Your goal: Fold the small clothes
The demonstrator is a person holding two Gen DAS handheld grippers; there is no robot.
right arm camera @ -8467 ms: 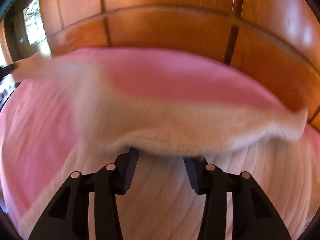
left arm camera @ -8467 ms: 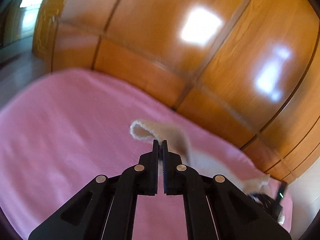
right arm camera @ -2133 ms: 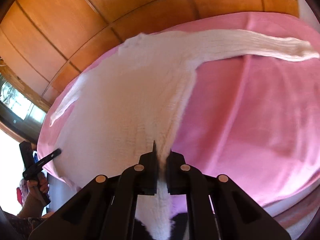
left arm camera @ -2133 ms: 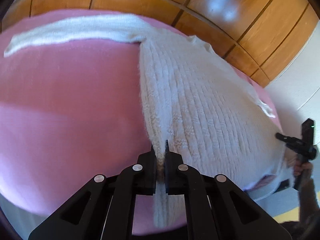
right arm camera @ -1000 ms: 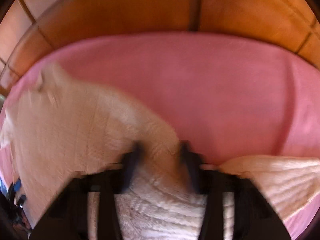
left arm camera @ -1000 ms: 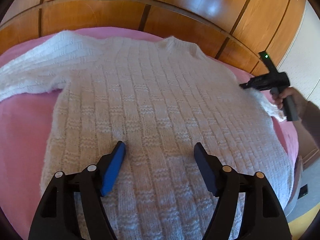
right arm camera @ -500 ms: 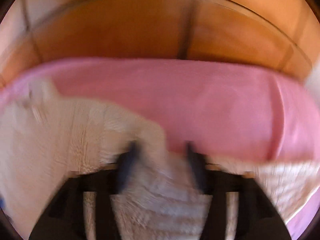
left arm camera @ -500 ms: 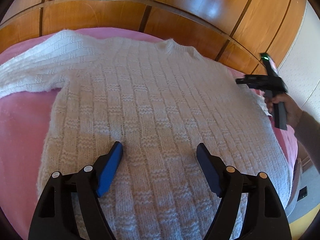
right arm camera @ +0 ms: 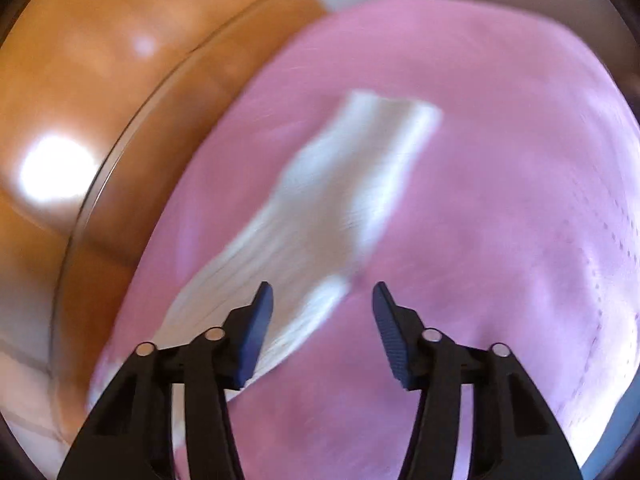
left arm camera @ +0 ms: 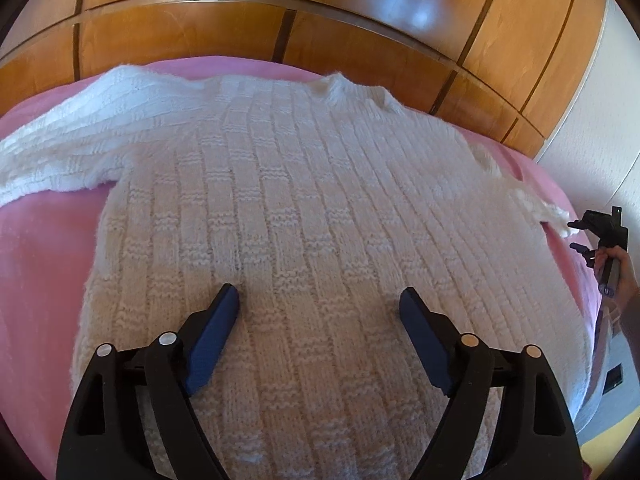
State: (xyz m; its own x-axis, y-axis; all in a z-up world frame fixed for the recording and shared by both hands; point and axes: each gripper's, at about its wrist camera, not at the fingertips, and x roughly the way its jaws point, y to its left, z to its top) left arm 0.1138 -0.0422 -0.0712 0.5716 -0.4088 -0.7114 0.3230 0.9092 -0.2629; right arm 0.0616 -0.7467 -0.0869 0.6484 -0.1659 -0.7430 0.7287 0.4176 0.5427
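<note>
Where wooden panels (left arm camera: 192, 40) rise, pink bedcover (left arm camera: 36, 280) spreads.

Pink bedspread (left arm camera: 44, 248) covering the bed, its surface smooth at left and falling away at the right edge; in the right wrist view the same pink cloth (right arm camera: 500, 200) is blurred. Behind the bed, a glossy wooden panelled wall (left arm camera: 180, 36), divided by dark grooves and carrying bright light reflections. At far right, a white textured wall (left arm camera: 592, 128). Lower right: a strip of grey and yellow floor (left arm camera: 612, 416), partly hidden
</note>
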